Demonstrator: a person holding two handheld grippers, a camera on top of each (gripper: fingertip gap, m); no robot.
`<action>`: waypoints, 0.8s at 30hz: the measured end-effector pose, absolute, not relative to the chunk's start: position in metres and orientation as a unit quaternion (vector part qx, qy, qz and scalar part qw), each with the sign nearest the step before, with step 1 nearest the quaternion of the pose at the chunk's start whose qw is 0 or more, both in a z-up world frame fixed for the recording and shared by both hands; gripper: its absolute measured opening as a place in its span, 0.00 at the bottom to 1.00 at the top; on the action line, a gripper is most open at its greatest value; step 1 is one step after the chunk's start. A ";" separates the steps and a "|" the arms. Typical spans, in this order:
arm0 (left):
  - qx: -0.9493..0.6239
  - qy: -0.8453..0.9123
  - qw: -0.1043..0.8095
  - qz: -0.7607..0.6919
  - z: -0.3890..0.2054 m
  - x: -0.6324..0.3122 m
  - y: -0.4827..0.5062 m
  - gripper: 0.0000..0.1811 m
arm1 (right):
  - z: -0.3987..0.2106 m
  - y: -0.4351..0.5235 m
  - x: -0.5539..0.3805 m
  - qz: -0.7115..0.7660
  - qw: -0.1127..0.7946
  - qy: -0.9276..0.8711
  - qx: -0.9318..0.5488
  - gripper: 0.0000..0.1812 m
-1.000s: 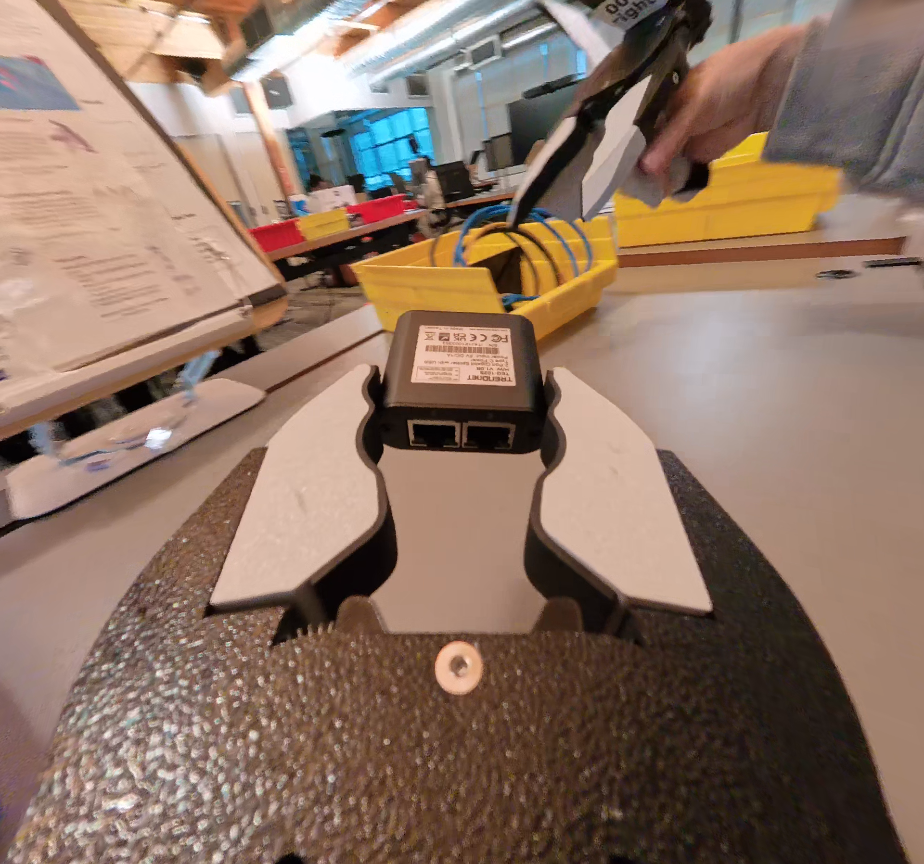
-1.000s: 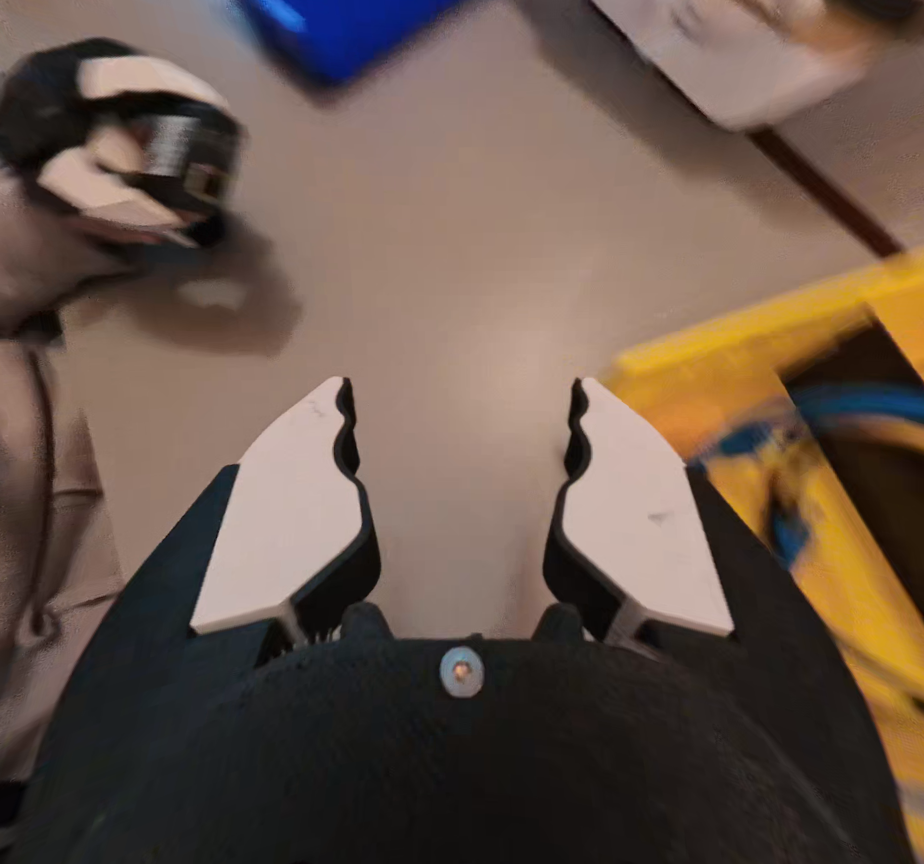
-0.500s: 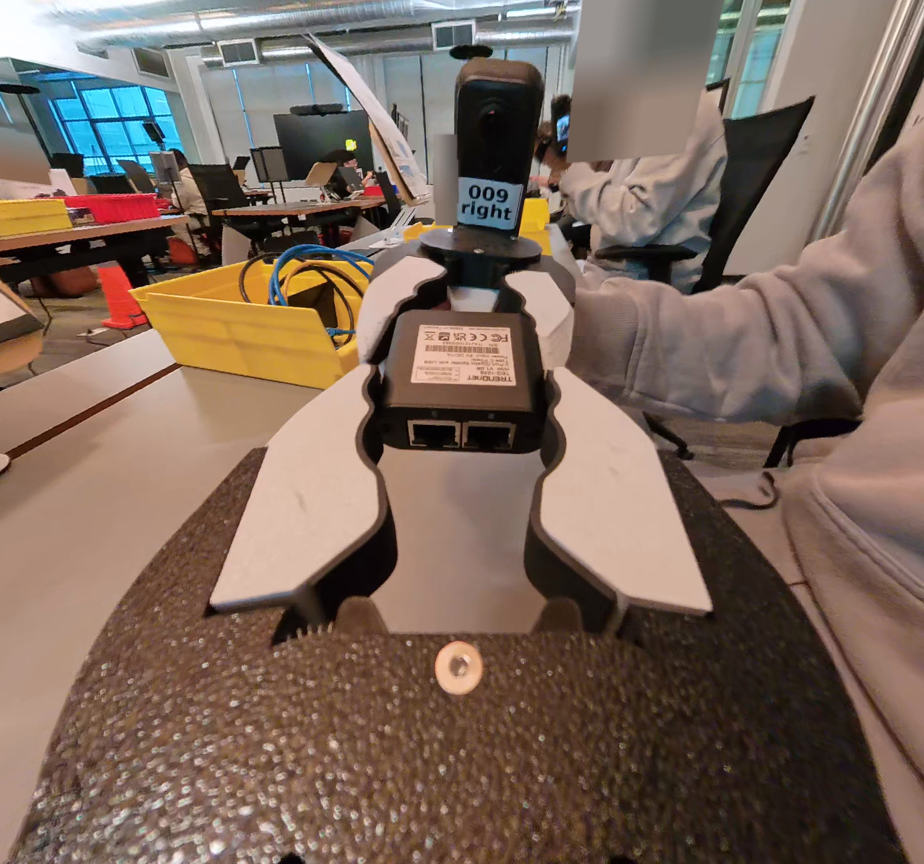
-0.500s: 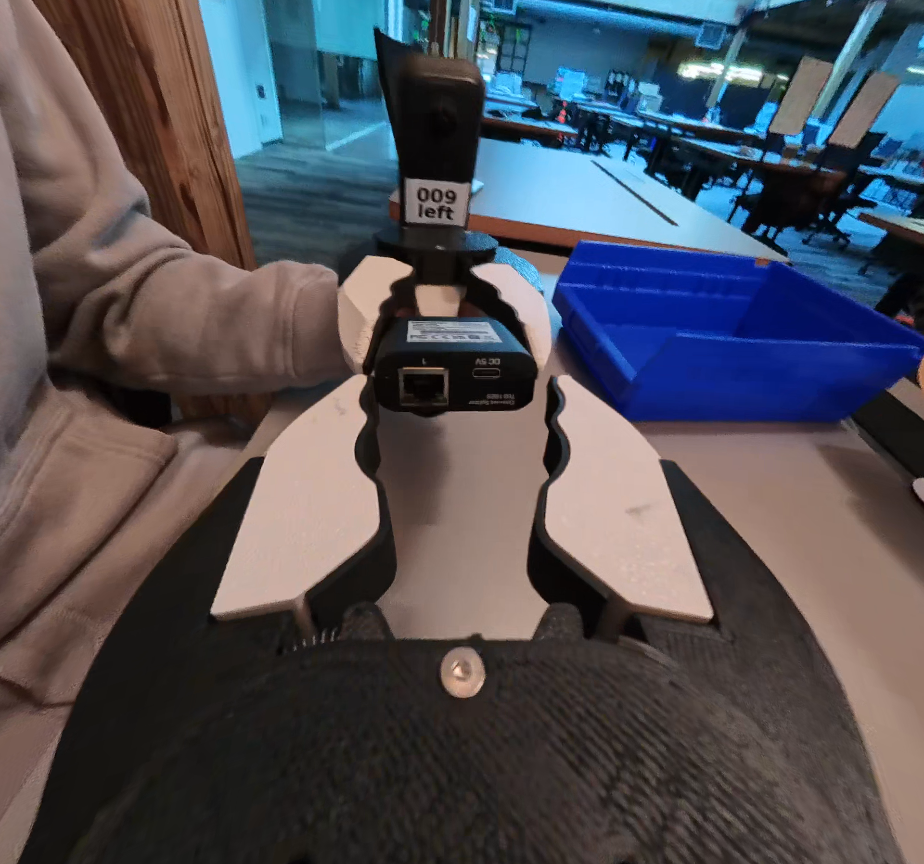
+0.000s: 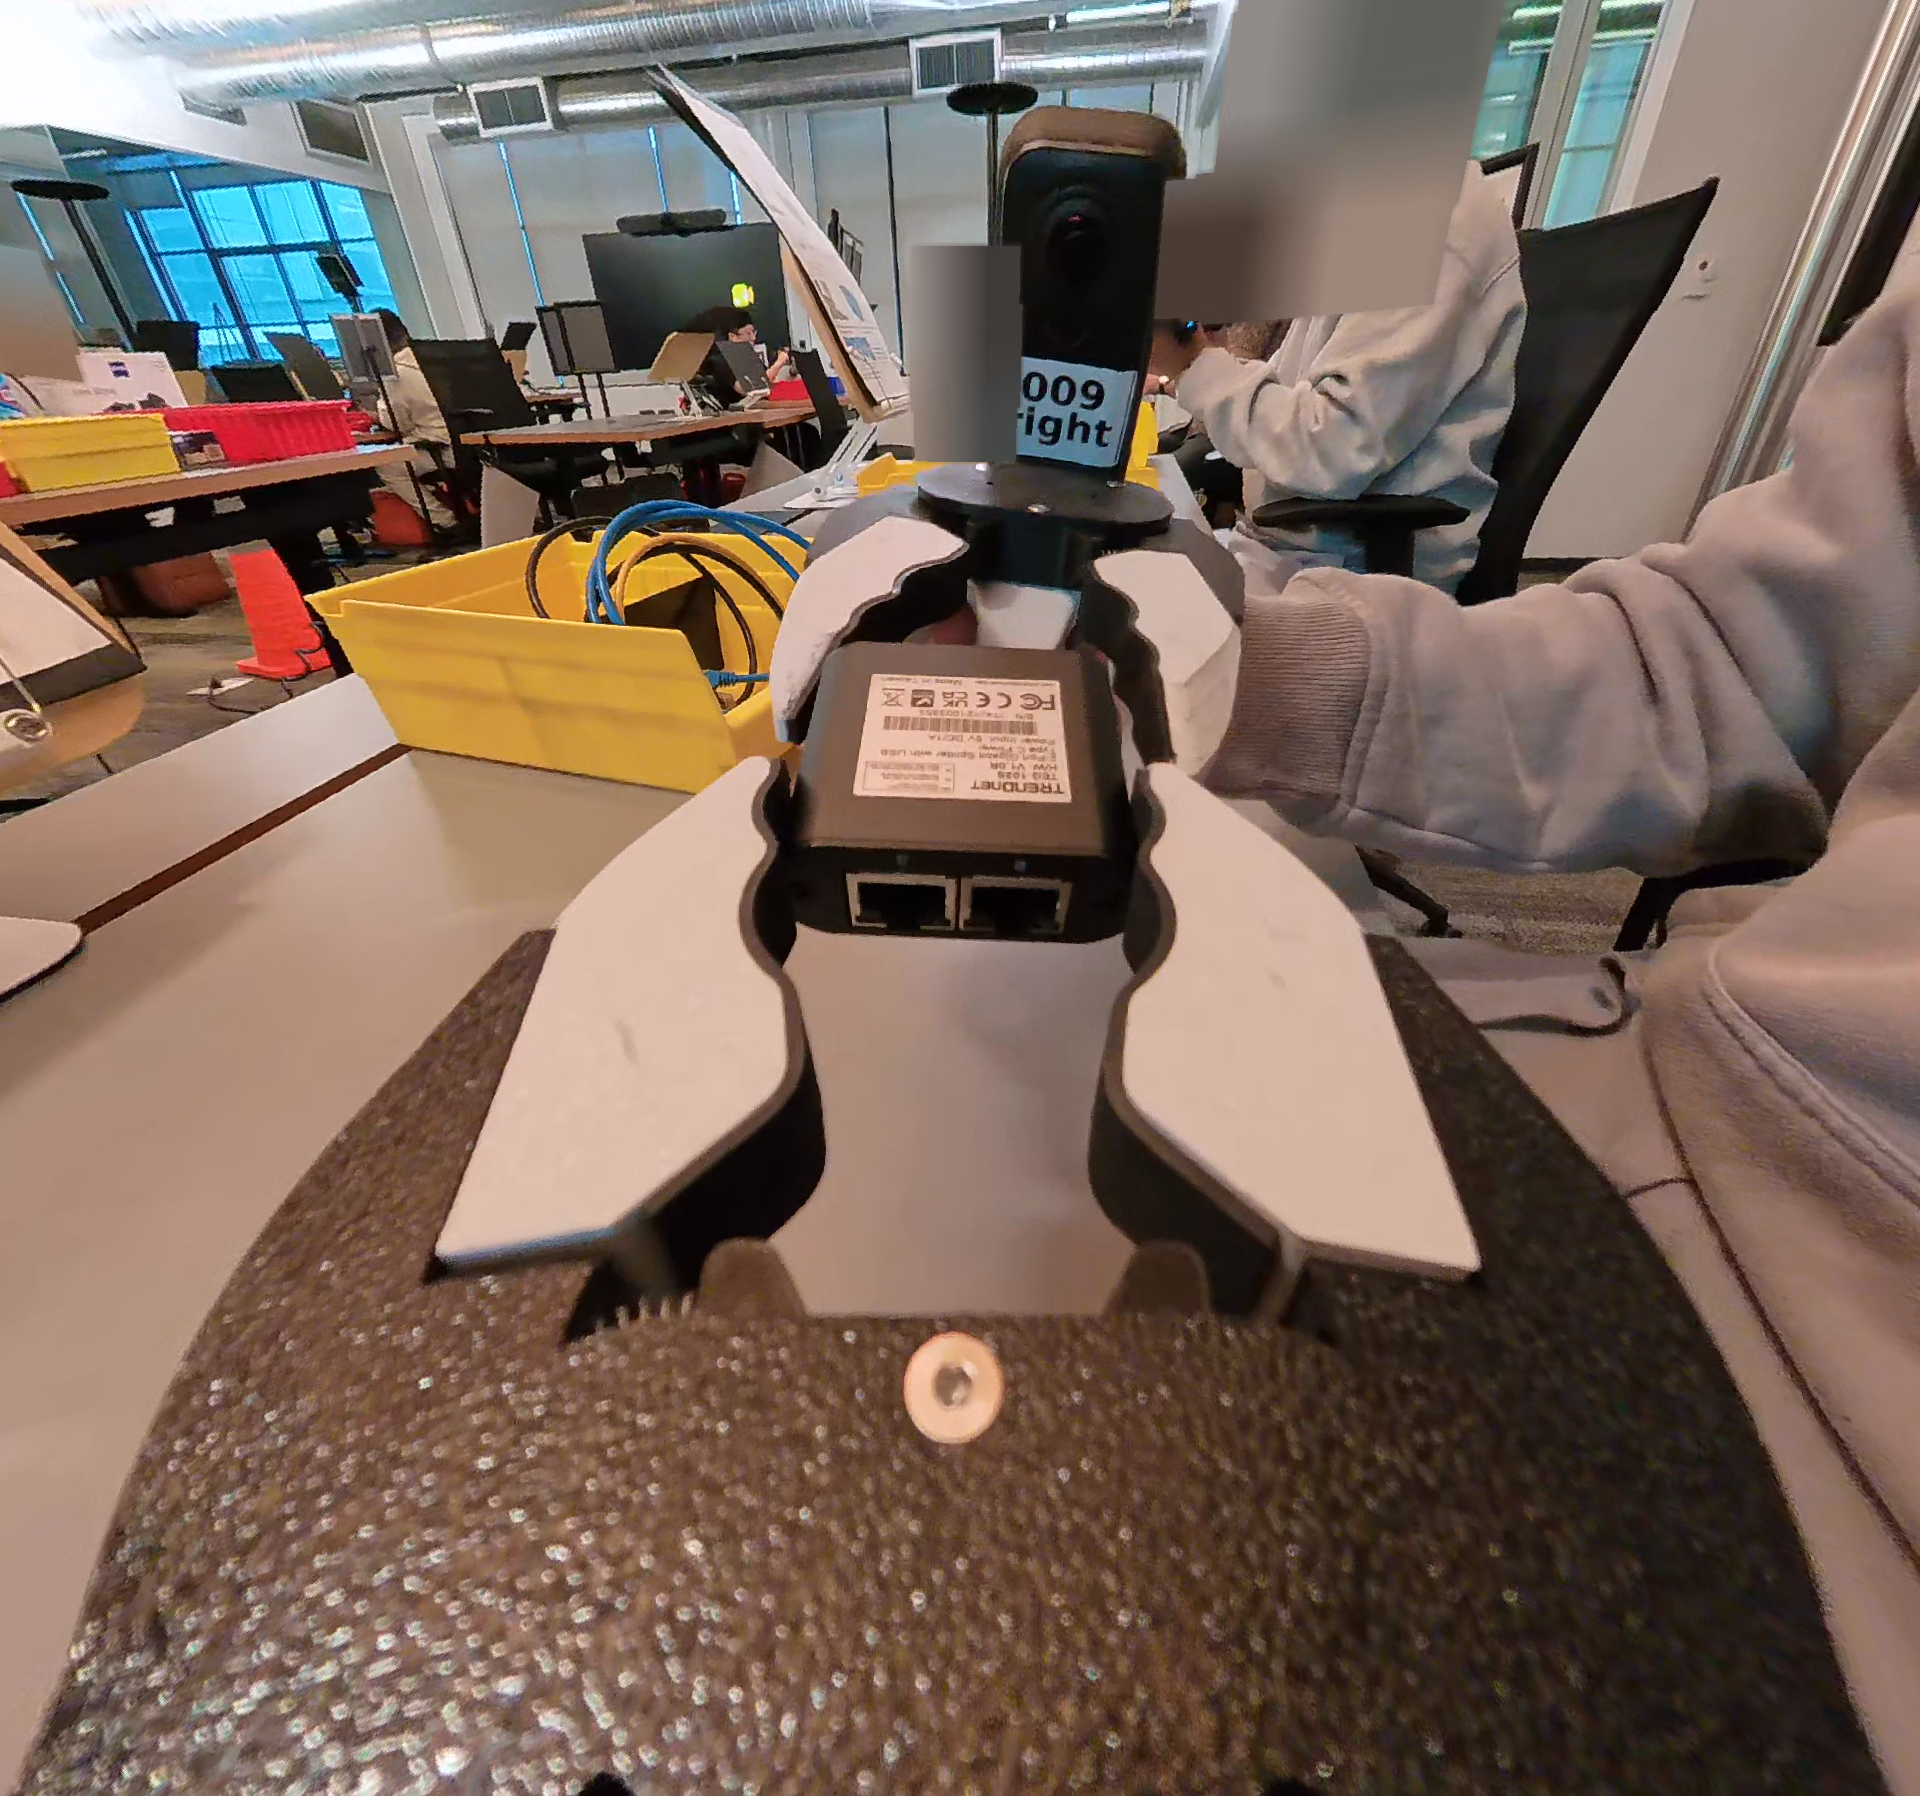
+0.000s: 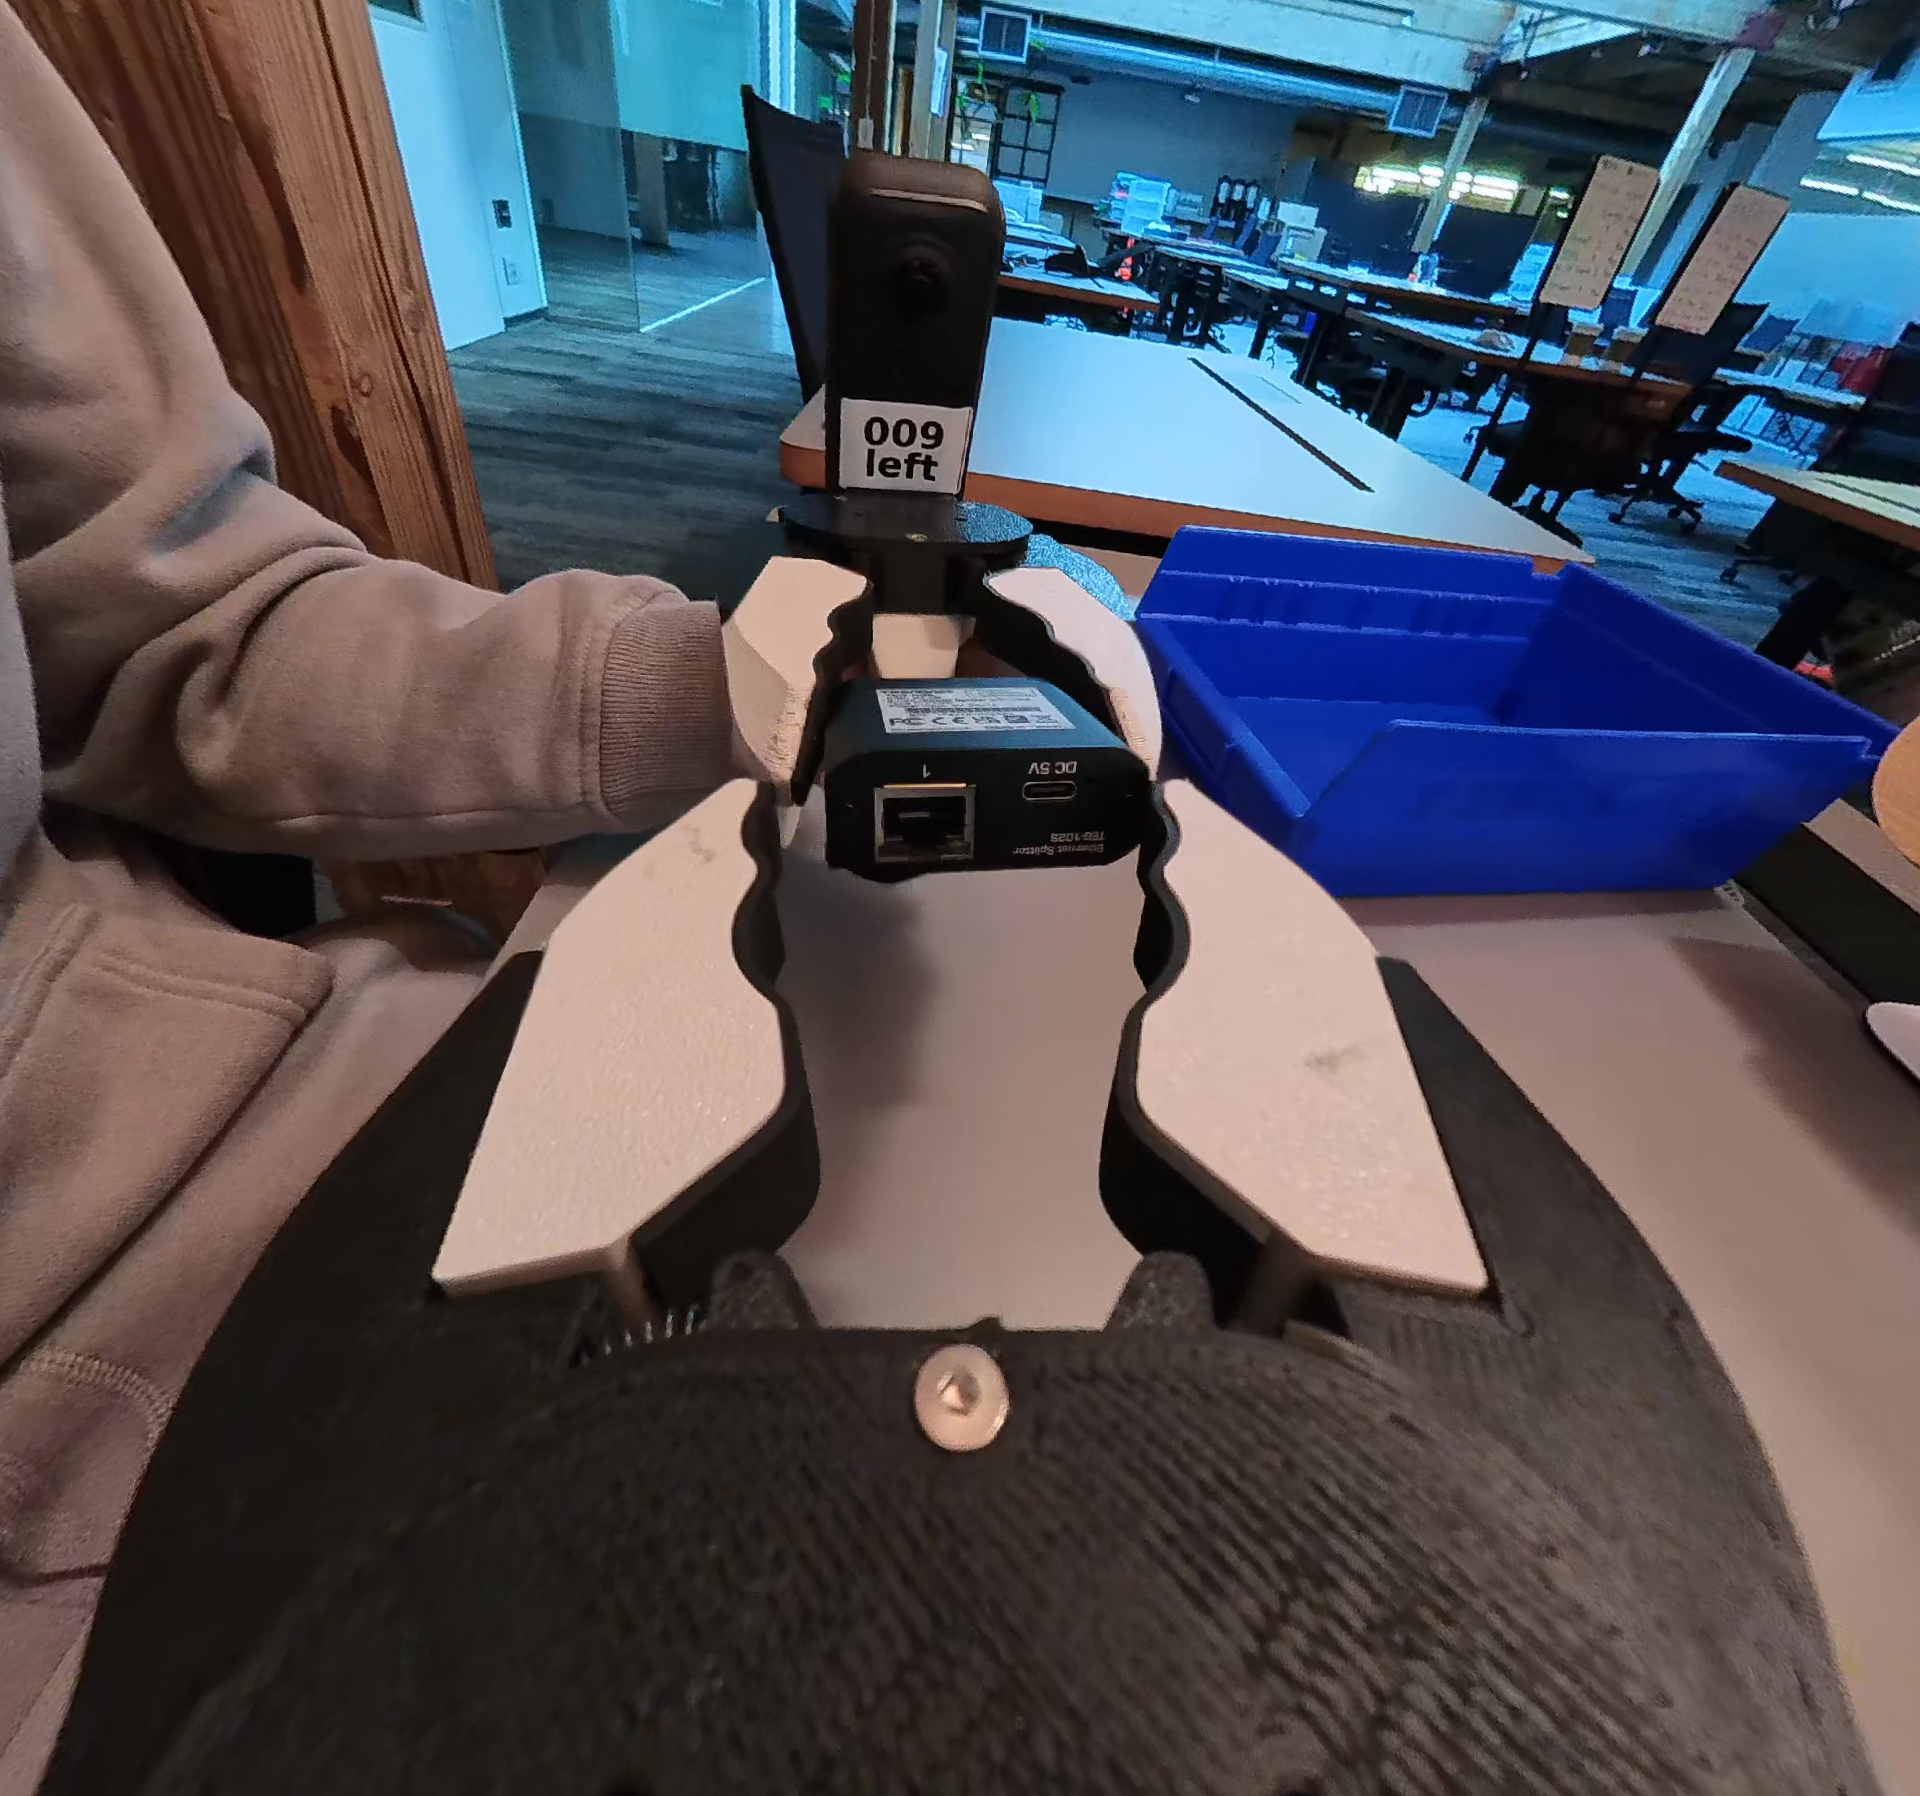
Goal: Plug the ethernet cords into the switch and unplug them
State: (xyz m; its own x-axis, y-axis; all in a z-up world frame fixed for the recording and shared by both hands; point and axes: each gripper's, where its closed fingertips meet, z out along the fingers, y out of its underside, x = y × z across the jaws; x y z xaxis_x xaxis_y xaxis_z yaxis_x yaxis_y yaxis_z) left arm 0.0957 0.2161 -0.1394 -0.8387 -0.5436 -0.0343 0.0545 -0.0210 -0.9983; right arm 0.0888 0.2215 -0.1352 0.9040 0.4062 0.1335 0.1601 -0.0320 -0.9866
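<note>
Switch (image 5: 961,790): small black box, label side up, held off the table between the left gripper (image 5: 956,816) fingertips. Two empty ports side by side face that gripper's camera; opposite end, one empty port and a small slot, sits between the spread tips of the right gripper (image 6: 961,837), no clear contact

Ethernet cords (image 5: 665,551): blue and black coils in the yellow bin (image 5: 540,676), beyond and left of the left gripper, unplugged

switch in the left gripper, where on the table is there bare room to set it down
Bare table lies right of the right gripper, before the blue bin. Crowded around the switch, where both grippers meet beside the yellow bin of cables.
</note>
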 end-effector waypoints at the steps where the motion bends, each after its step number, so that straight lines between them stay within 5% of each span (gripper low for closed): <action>1: -0.186 0.670 0.217 -0.685 -0.141 0.096 0.216 0.34 | -0.137 0.222 0.089 0.087 0.663 -0.201 -0.716 0.37; 8: -0.182 0.687 0.234 -0.663 -0.147 0.097 0.217 0.34 | -0.134 0.218 0.096 0.084 0.667 -0.184 -0.717 0.31; 14: -0.144 0.699 0.337 -0.614 -0.147 0.102 0.221 0.34 | -0.155 0.227 0.102 0.302 0.573 0.074 -0.758 0.49; 17: -0.117 0.717 0.375 -0.576 -0.153 0.103 0.217 0.34 | -0.141 0.225 0.091 0.471 0.547 0.145 -0.677 0.40; 21: -0.093 0.750 0.394 -0.524 -0.167 0.106 0.210 0.34 | -0.150 0.222 0.090 0.520 0.506 0.178 -0.665 0.32; 24: -0.077 0.750 0.392 -0.527 -0.166 0.104 0.200 0.34 | -0.160 0.220 0.086 0.503 0.498 0.149 -0.690 0.13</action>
